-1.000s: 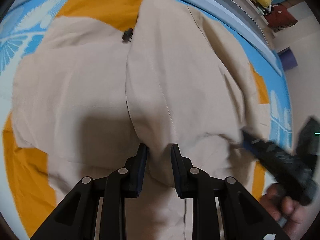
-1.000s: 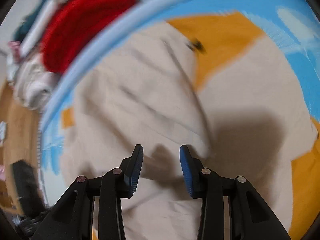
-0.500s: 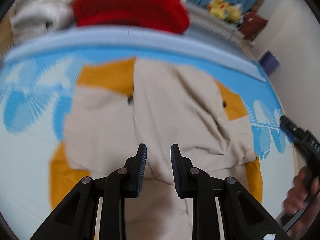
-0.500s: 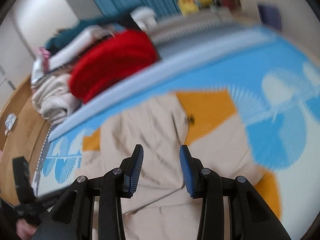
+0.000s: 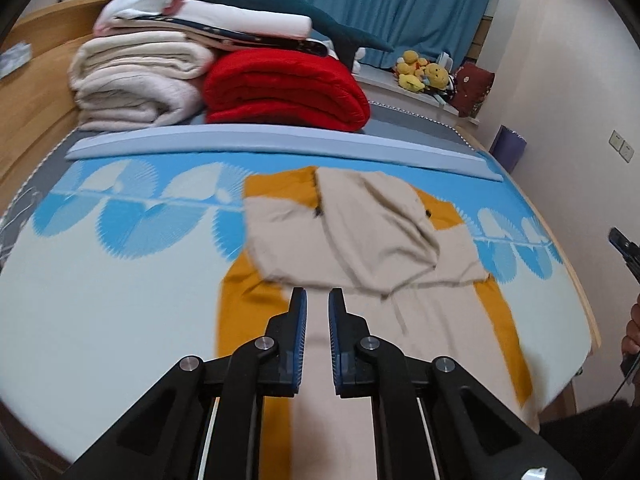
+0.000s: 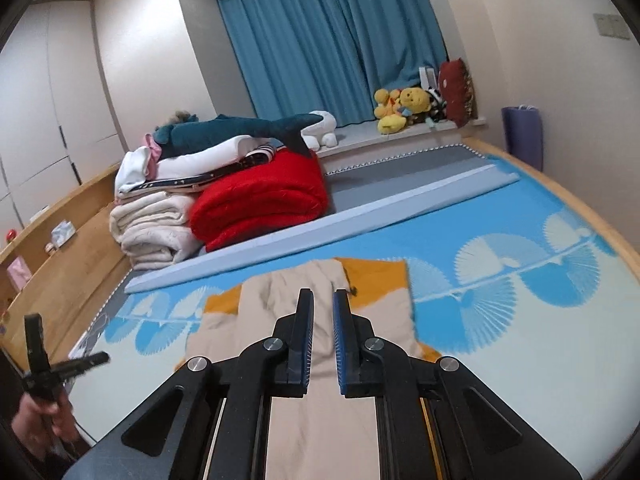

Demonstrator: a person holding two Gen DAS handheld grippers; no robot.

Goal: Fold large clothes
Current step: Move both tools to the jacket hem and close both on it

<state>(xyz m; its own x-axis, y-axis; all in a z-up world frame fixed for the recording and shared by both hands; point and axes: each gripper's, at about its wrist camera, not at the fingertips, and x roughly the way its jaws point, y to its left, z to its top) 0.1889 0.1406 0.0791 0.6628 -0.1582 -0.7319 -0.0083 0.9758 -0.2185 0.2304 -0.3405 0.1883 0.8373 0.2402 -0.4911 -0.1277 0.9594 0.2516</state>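
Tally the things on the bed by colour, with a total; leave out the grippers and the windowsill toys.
Beige and orange: 1, the garment spread on the sheet.
Red: 1, the blanket.
Cream: 1, the blanket beside it.
Teal: 1, the plush shark on top.
White: the folded linens under the shark; their number cannot be told, counted as 1 stack.
Total: 5.

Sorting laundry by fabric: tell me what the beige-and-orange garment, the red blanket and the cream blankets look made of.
Garment: thin matte woven cloth, perhaps cotton; it lies flat with sharp creases and stitched seams.
Red blanket: thick plush fleece, going by its fuzzy surface and fat rounded folds.
Cream blankets: soft, nubby pile, likely fleece or terry; too far off to tell which.
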